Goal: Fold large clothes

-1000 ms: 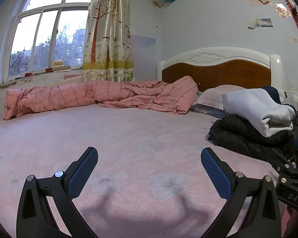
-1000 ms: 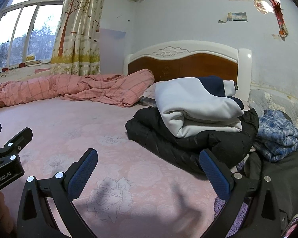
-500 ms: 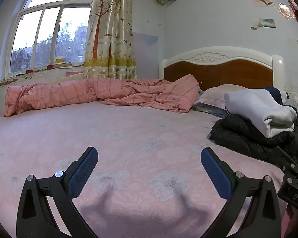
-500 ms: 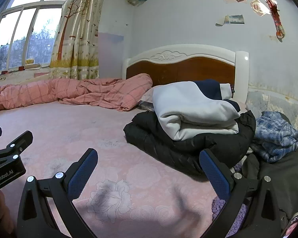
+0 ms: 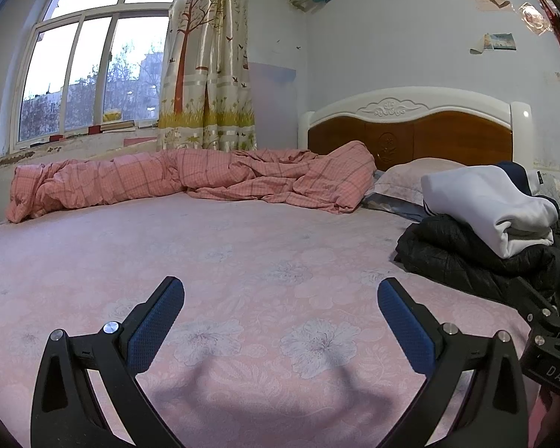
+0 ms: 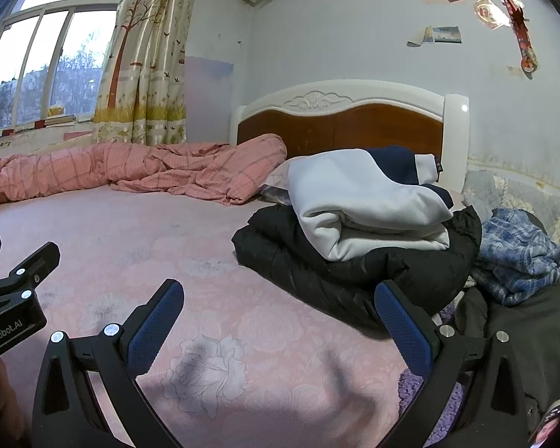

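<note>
A folded white and navy garment (image 6: 366,201) lies on top of a folded black quilted jacket (image 6: 339,272) on the pink flowered bedsheet (image 6: 149,246). The same stack shows in the left wrist view, white garment (image 5: 489,209) over black jacket (image 5: 466,257), at the right. My left gripper (image 5: 280,317) is open and empty over bare sheet. My right gripper (image 6: 280,317) is open and empty, just in front of the black jacket. A crumpled blue plaid shirt (image 6: 515,254) and a dark garment (image 6: 534,321) lie to the right of the stack.
A rolled pink checked quilt (image 5: 175,179) runs along the far side of the bed under the window. A pillow (image 5: 410,179) and the wood and white headboard (image 5: 410,127) stand behind the stack. The left gripper's body (image 6: 7,298) shows at the right view's left edge.
Both grippers have tilted up and drawn slightly back, so the room sits lower in view. Both stay open and empty. The clothes have not moved.
</note>
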{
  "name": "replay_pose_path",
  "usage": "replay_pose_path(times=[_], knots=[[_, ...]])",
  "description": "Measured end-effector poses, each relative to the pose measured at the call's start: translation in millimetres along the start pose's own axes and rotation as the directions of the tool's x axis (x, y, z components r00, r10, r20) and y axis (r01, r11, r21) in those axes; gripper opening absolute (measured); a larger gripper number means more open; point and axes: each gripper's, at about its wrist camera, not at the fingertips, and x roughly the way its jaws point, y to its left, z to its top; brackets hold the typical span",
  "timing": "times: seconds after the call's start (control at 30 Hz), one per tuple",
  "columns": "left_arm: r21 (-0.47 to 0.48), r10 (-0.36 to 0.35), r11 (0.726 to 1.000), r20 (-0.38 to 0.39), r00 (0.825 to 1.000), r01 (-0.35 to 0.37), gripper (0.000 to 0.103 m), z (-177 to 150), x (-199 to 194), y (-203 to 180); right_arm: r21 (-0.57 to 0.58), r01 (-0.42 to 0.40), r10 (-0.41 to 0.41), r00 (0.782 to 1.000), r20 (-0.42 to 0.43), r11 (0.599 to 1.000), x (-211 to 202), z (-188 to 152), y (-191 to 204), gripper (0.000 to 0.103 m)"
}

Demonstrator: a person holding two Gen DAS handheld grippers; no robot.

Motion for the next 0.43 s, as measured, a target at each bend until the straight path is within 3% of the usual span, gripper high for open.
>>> replay_pose_path(times=[0.43], knots=[[0.001,0.001,1.000,0.000,1.000,-0.001,0.103,-0.3,0.0,-1.2,-0.025,0.000,0.000,1.000,0.005,1.000,-0.1,-1.4,4.6,0.103]])
